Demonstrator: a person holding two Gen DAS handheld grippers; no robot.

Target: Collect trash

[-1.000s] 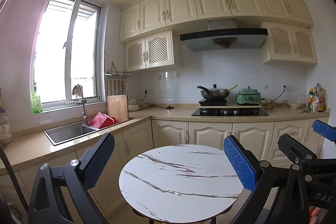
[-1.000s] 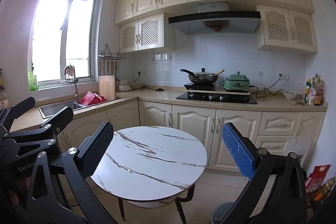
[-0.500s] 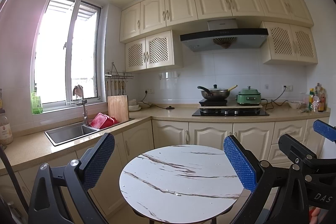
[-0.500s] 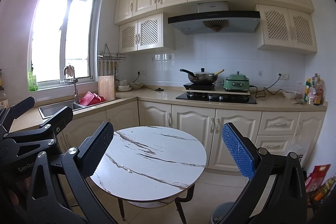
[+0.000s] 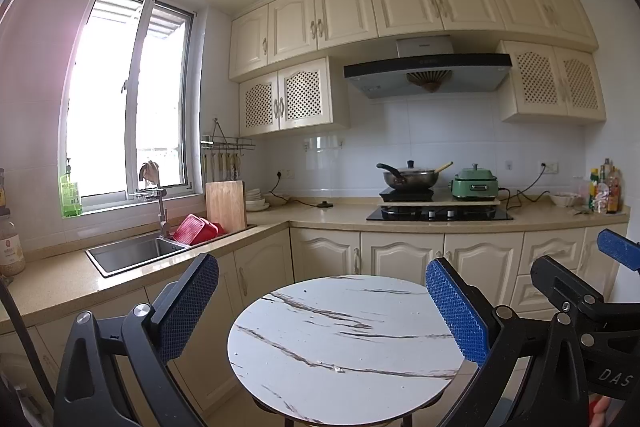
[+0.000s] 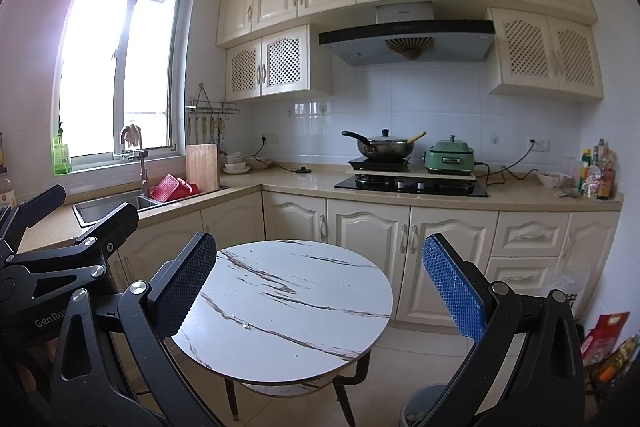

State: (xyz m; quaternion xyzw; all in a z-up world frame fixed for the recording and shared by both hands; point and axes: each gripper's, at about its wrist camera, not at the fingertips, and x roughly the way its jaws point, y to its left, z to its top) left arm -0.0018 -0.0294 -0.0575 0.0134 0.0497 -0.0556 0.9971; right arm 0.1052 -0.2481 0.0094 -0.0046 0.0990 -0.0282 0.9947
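Hovering released, both hand-held grippers, left [image 5: 322, 311] and right [image 6: 320, 289], must find scraps on the bench [image 5: 304, 379] at lower centre.

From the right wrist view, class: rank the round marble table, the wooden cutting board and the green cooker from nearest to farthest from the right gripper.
1. Round marble table: directly ahead of the right gripper, between its fingers.
2. Wooden cutting board: left, leaning beside the sink.
3. Green cooker: right, at the back wall. It and the board are close to call.
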